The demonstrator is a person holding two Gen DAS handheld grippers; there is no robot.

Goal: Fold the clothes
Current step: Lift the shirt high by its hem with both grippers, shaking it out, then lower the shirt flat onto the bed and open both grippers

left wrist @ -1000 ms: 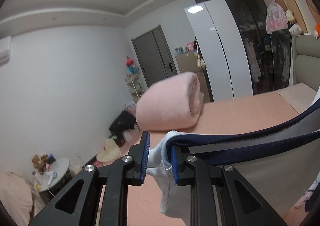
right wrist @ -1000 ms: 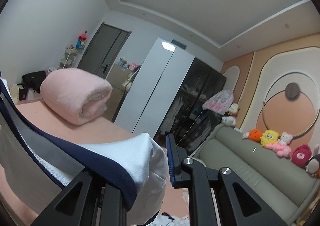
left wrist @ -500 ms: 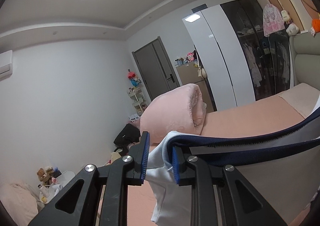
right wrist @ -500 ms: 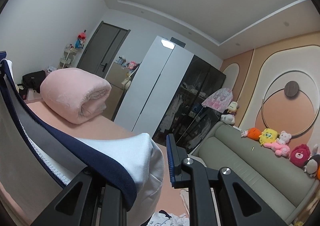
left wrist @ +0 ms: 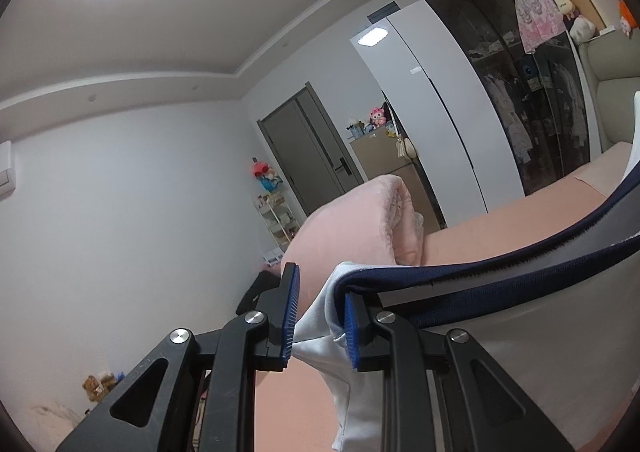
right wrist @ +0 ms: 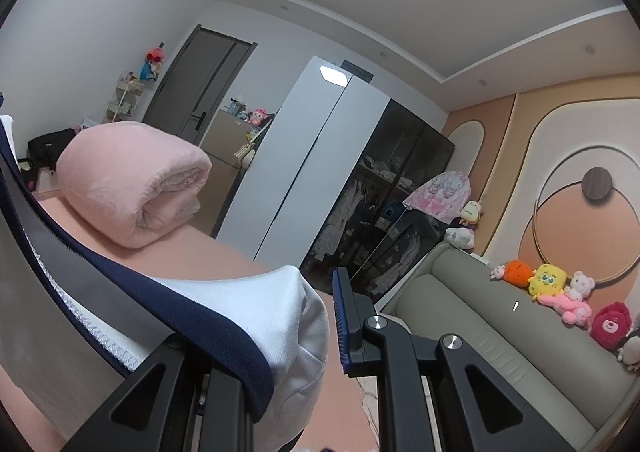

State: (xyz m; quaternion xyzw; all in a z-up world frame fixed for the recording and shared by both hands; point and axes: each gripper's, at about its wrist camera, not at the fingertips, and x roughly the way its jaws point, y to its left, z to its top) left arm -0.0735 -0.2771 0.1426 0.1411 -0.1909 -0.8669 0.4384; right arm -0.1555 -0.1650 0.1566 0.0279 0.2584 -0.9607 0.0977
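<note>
A white garment (left wrist: 500,336) with a navy band (left wrist: 480,276) along its top edge hangs stretched between my two grippers above the pink bed (left wrist: 504,223). My left gripper (left wrist: 320,316) is shut on one bunched corner of it, and cloth droops below the fingers. In the right wrist view the garment (right wrist: 248,304) is draped over the left finger and hides it. My right gripper (right wrist: 316,324) is shut on that corner, the cloth pressed close to the blue pad of the right finger (right wrist: 340,316).
A rolled pink blanket (right wrist: 128,179) lies on the bed (right wrist: 224,256) beyond the garment. A grey-green padded headboard (right wrist: 480,324) with plush toys (right wrist: 548,284) is at the right. A white and dark wardrobe (right wrist: 320,171) stands behind, with a door and shelf rack at the left.
Both grippers have lifted and tilted upward with the garment still held taut between them; more ceiling shows and the blanket sits lower in view.
</note>
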